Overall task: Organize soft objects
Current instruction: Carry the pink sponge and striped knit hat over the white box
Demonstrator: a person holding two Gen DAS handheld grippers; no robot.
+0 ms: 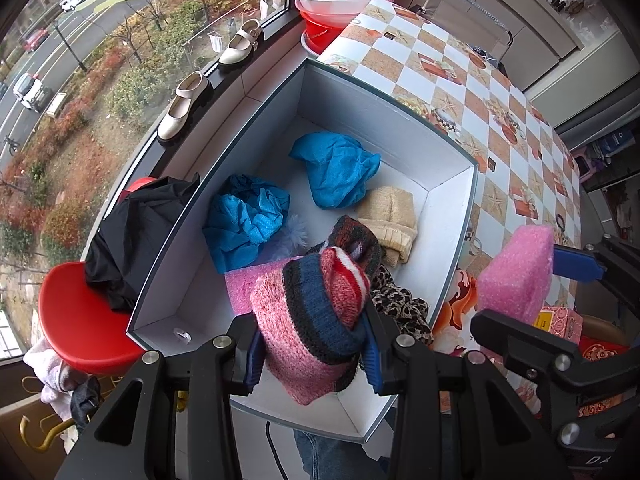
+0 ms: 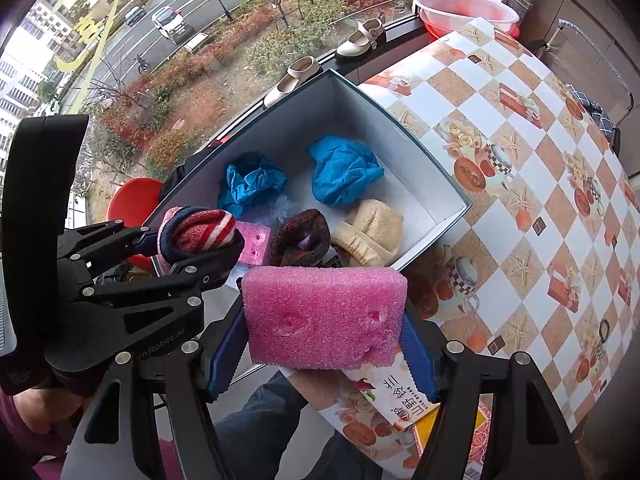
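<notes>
Both loads look light and squashy: the left claw (image 1: 312, 354) pinches a knitted sock (image 1: 316, 320) over the box (image 1: 452, 216), the right claw (image 2: 324, 354) squeezes a pink sponge (image 2: 324, 316) by its ends.

The open box (image 1: 452, 200) offers bare floor along its near-left corner and against its far wall. Two crumpled blue cloths (image 1: 336, 168) occupy the middle of the floor; a beige knit (image 1: 390, 216), a dark knit (image 1: 356, 240), a leopard-print fabric (image 1: 400, 304) and a pink foam slab (image 1: 244, 280) crowd the near-right part. The high box walls block level entry; access is from above. To the right, the checkered tablecloth (image 2: 520, 208) lies largely bare. A red stool (image 1: 76, 320) with a black garment (image 1: 132, 236) stands just beside the box's left wall.
</notes>
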